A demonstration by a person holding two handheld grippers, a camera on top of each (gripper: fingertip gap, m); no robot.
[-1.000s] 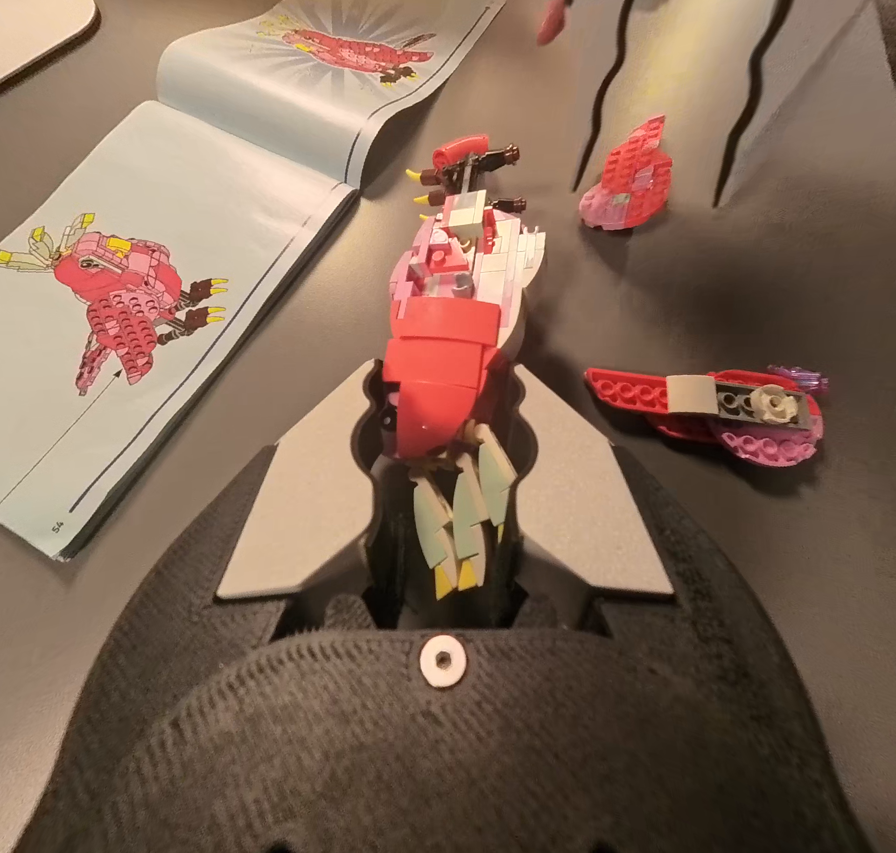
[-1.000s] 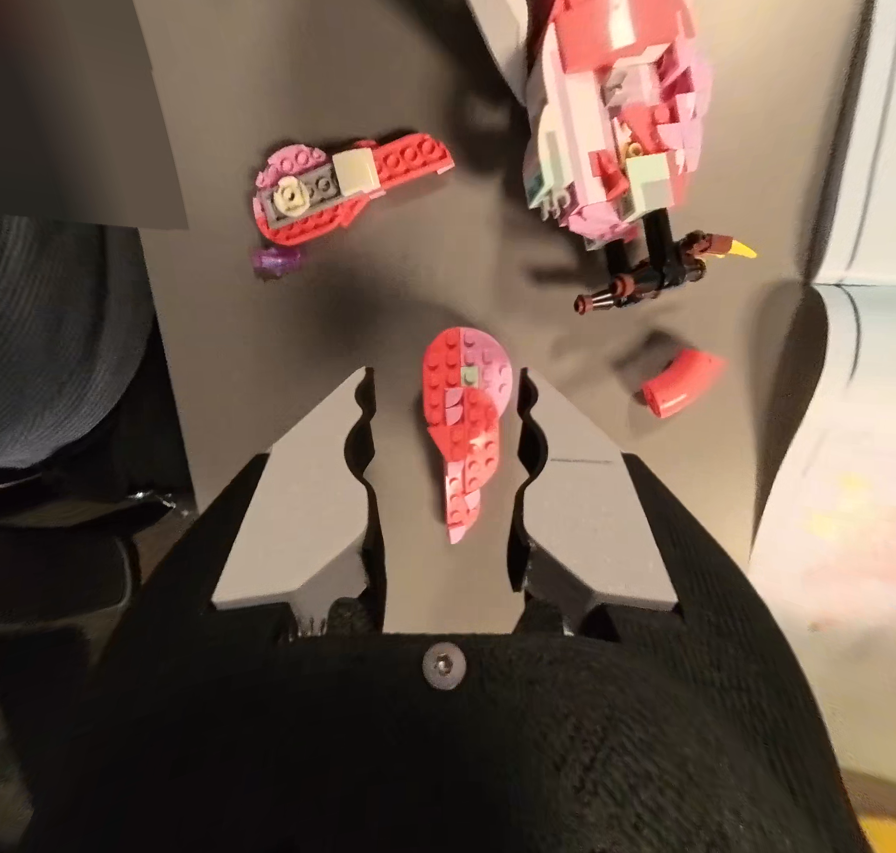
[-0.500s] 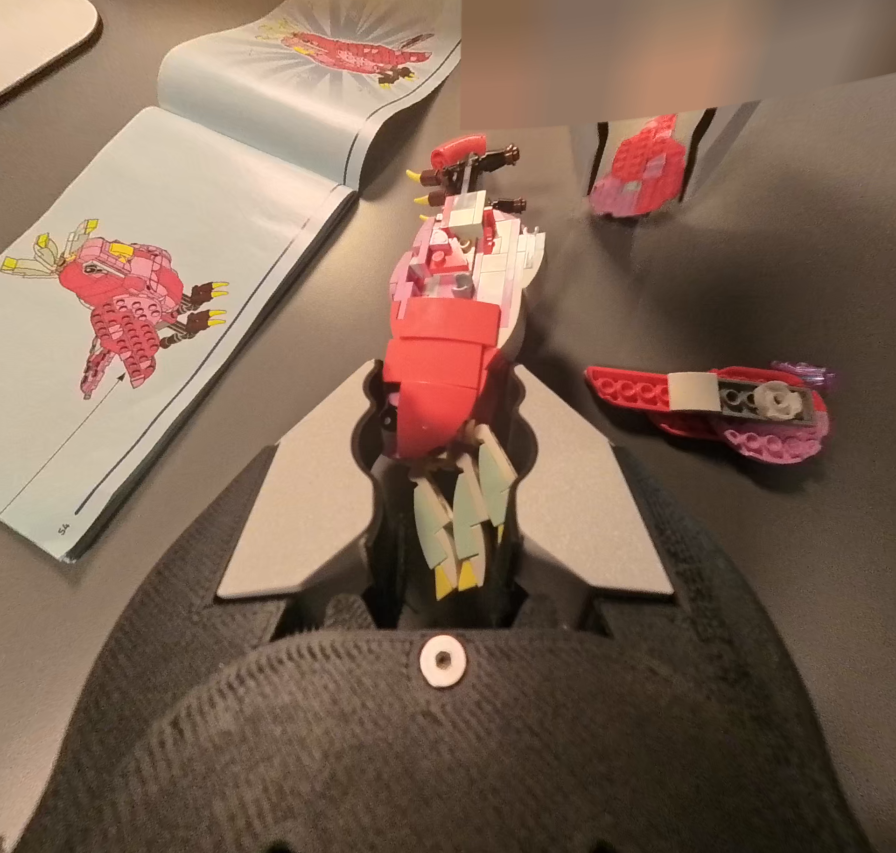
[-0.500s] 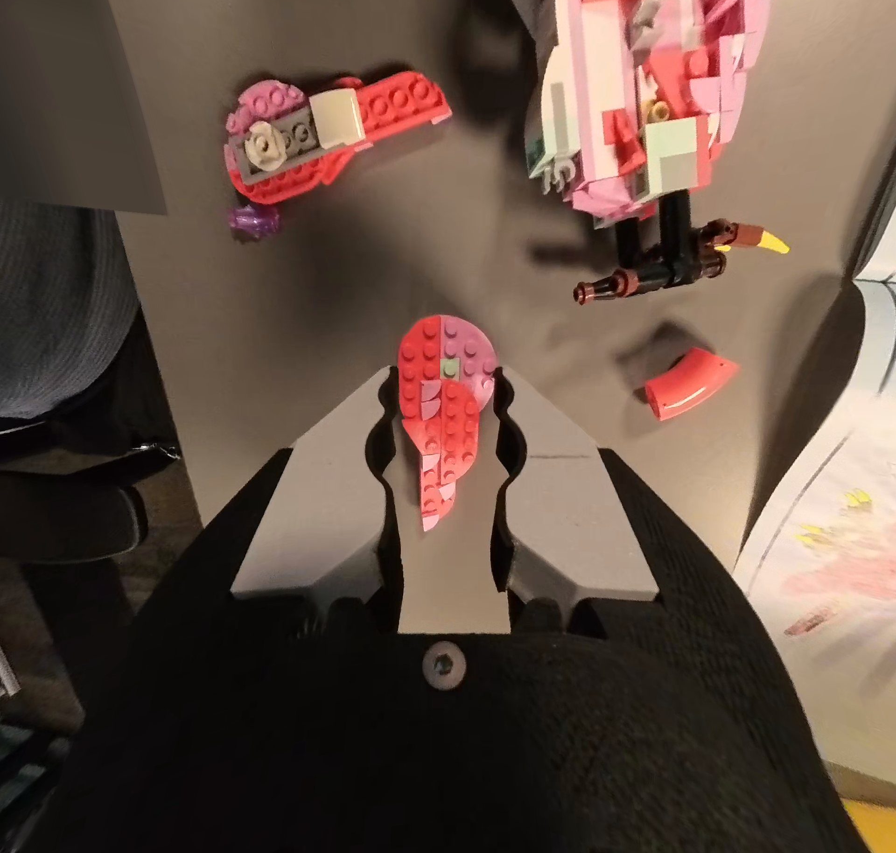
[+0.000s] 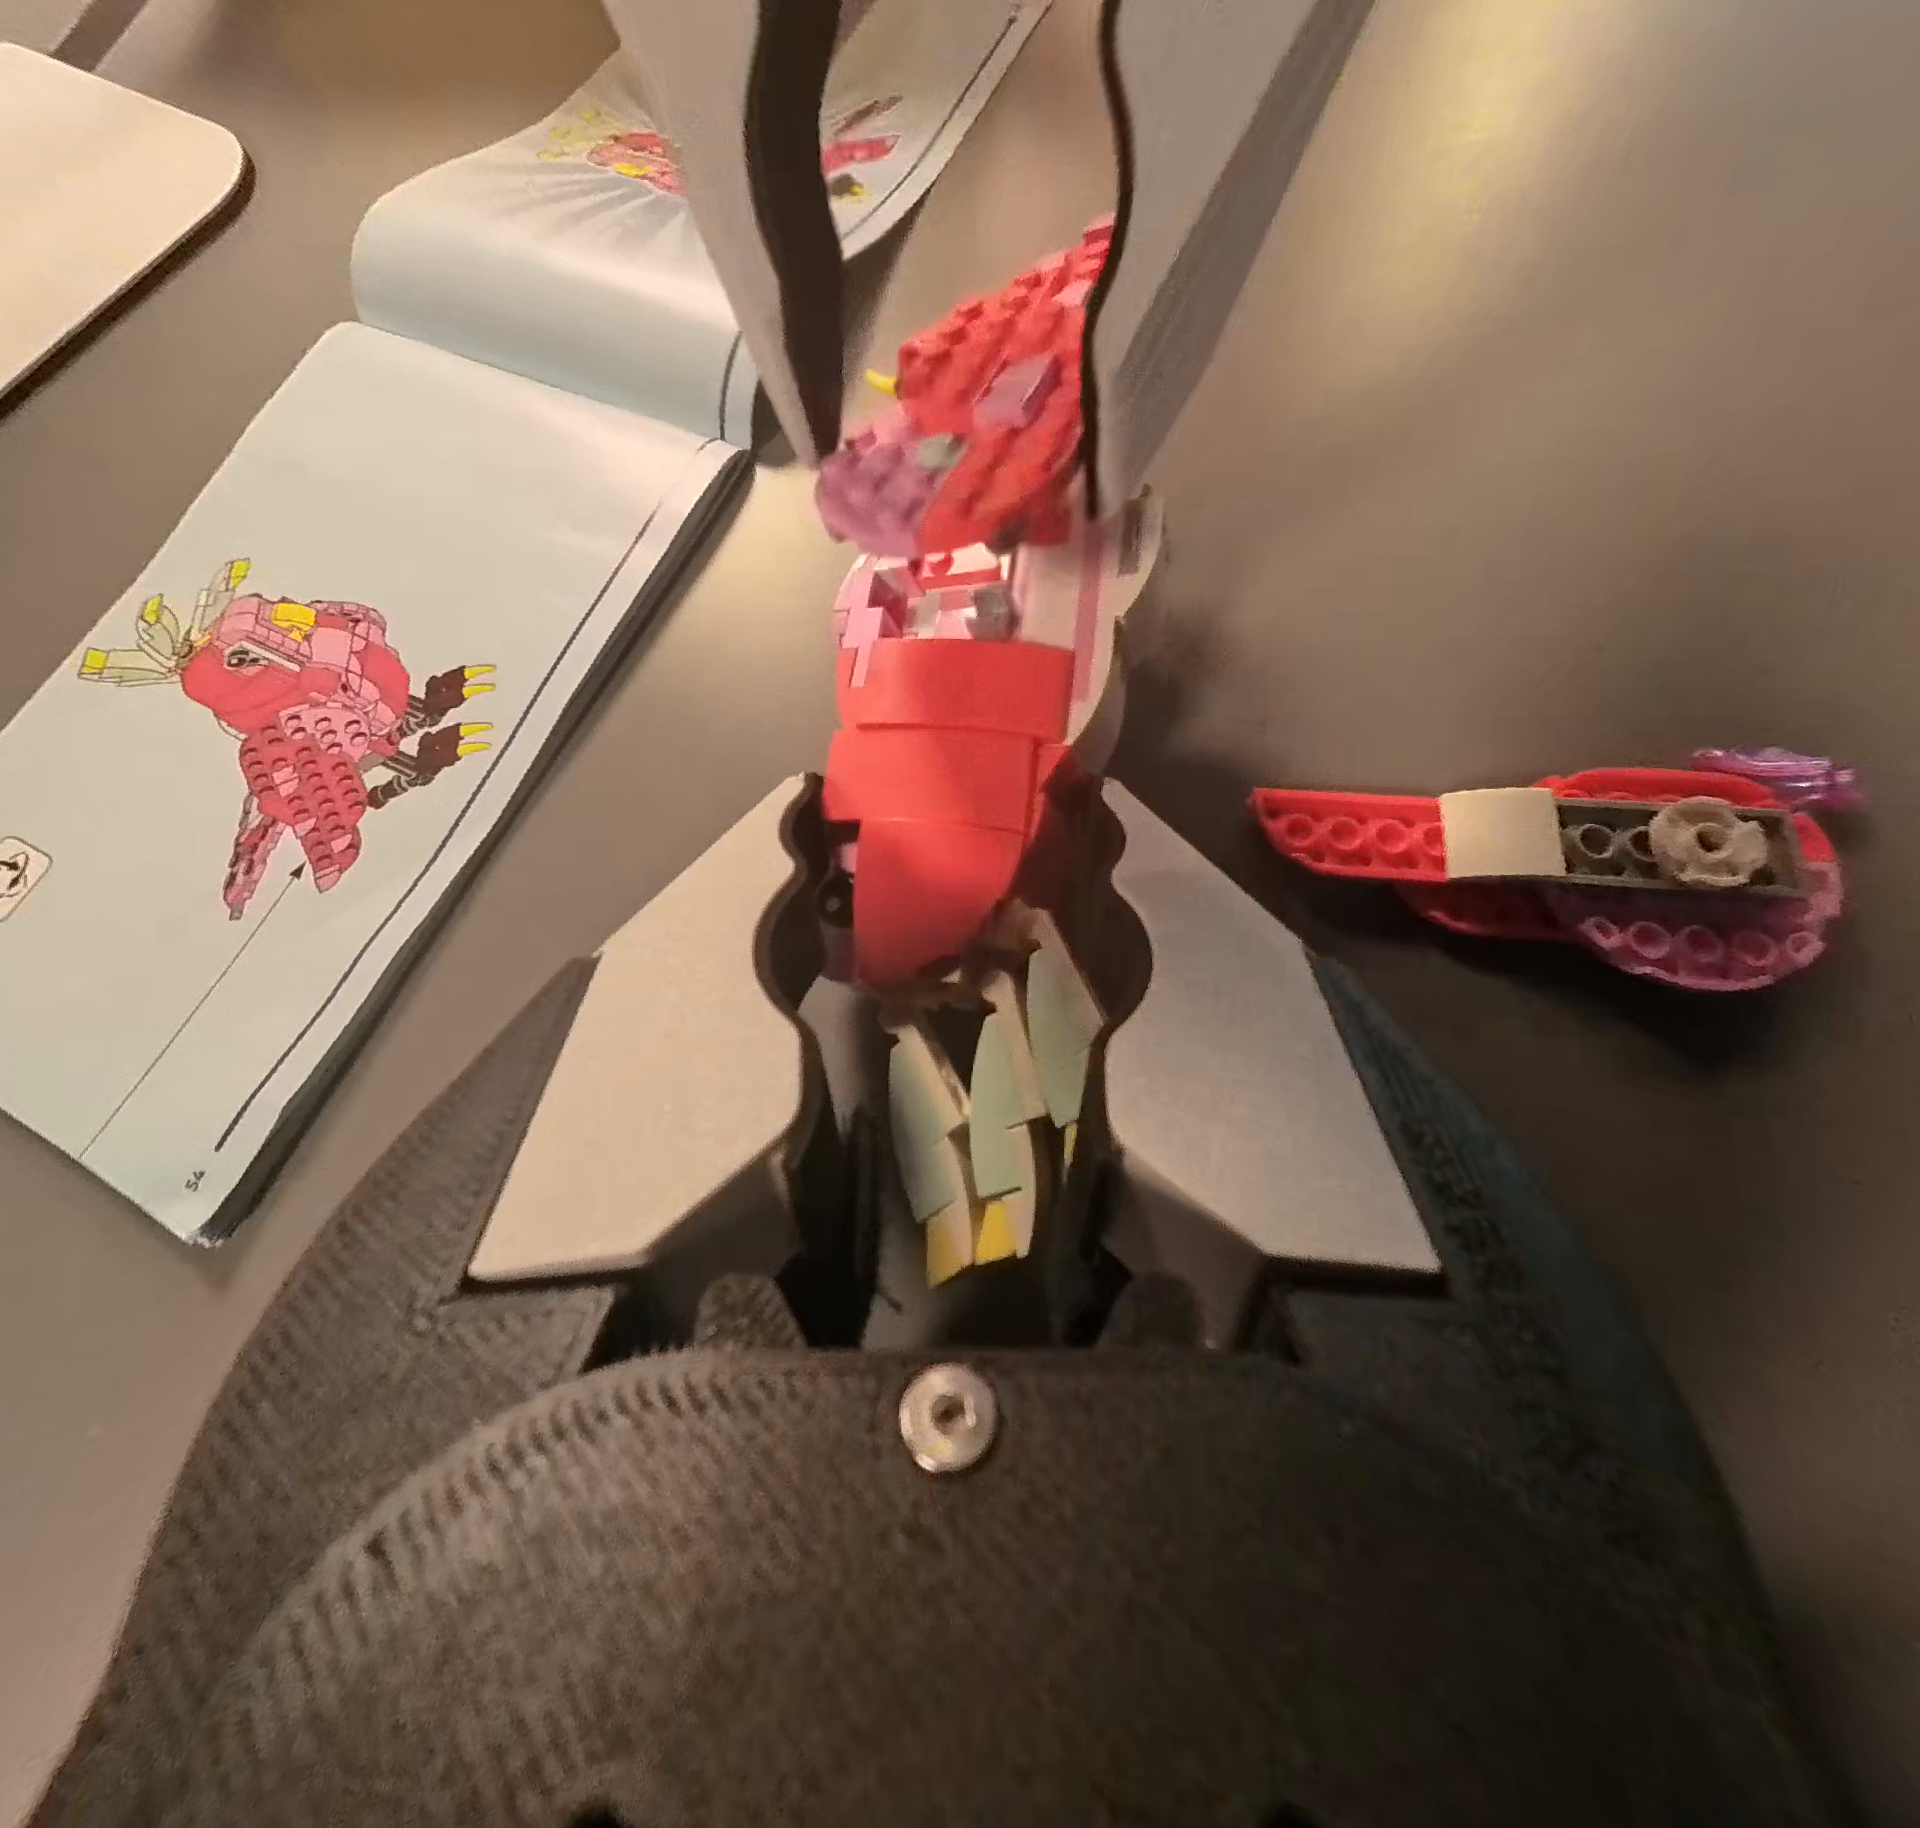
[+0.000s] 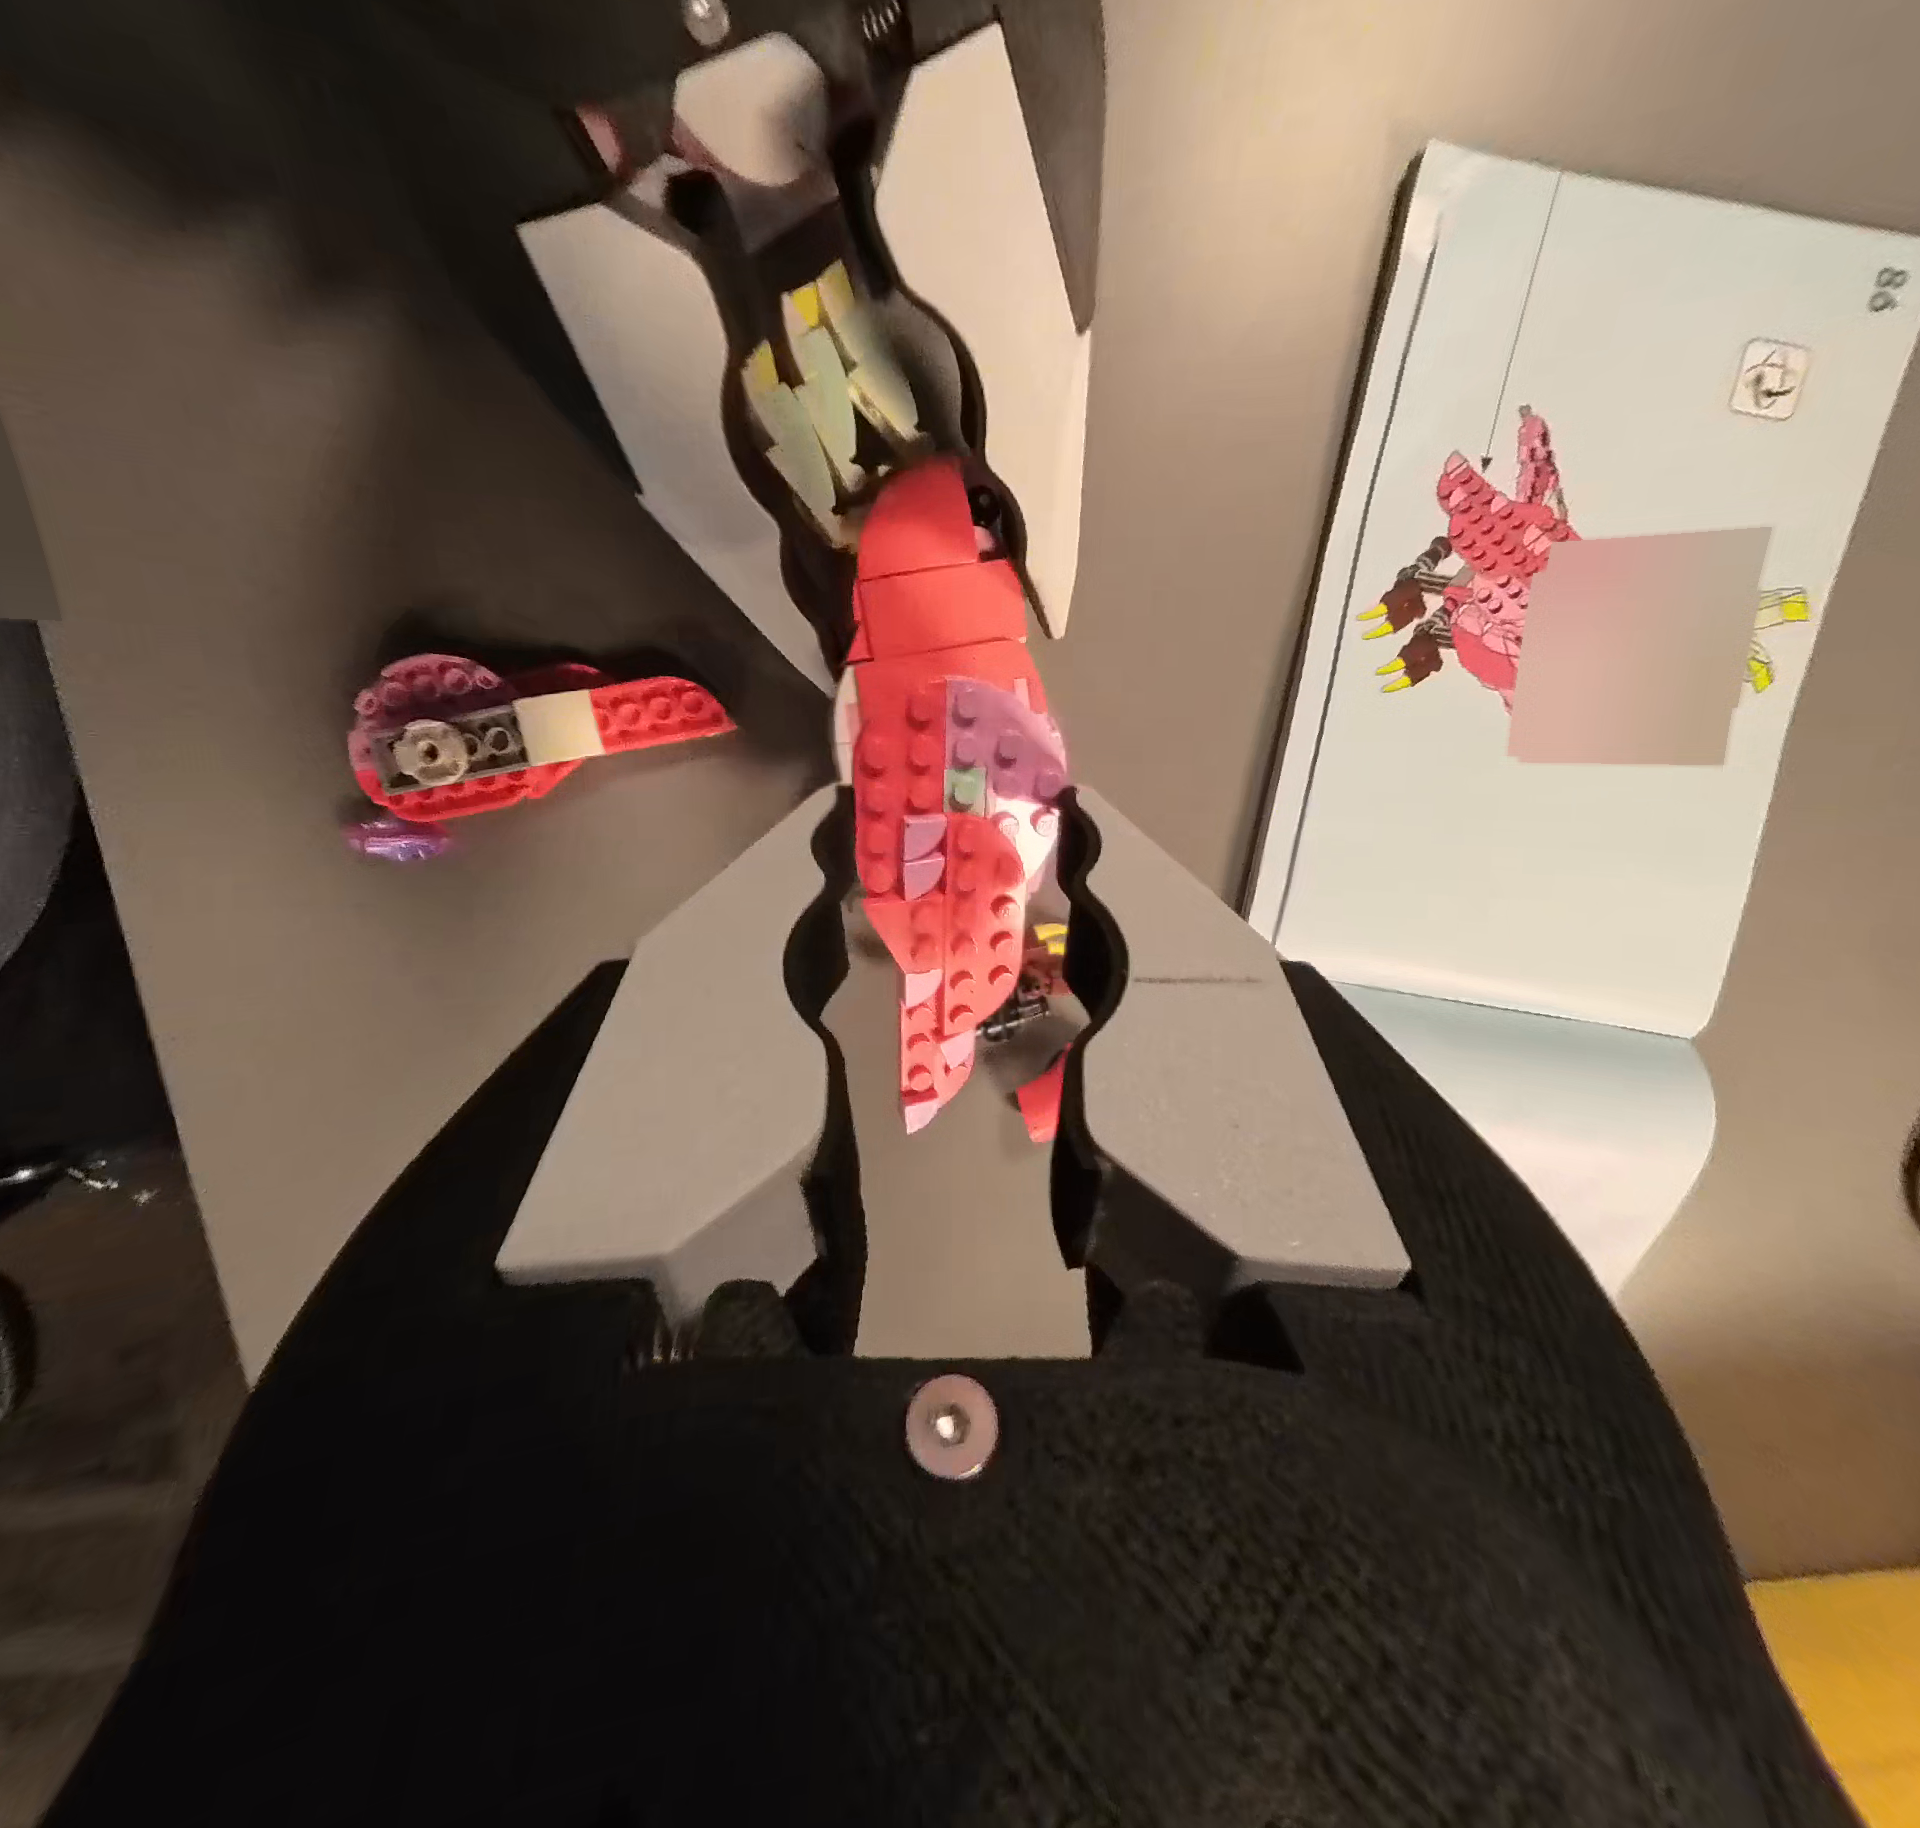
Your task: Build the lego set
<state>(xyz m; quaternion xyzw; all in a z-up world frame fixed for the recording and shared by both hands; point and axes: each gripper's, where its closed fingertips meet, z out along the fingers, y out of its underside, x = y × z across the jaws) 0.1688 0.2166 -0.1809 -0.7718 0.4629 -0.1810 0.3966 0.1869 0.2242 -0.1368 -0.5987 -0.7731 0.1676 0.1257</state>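
My left gripper (image 5: 956, 802) is shut on the head end of the red and pink lego bird body (image 5: 935, 729), with its pale green crest between the fingers. My right gripper (image 6: 954, 812) is shut on a red and purple studded wing piece (image 6: 935, 895) and holds it right over the body (image 6: 935, 604), studs facing its camera. The left wrist view shows the right gripper (image 5: 956, 469) coming in from the far side with the wing (image 5: 997, 396) at the body's far end. I cannot tell whether wing and body touch.
A second red wing with a grey plate (image 5: 1558, 843) lies on the dark table to the right, with a clear purple piece (image 5: 1777, 776) beside it. The open instruction booklet (image 5: 364, 687) lies to the left. A pale tray (image 5: 83, 220) sits far left. The tips of one gripper are about 5 cm away from the tips of the other.
My right gripper closed on the wing lying on the table, lifted it and carried it over to the body. My left gripper kept hold of the body and stayed put.
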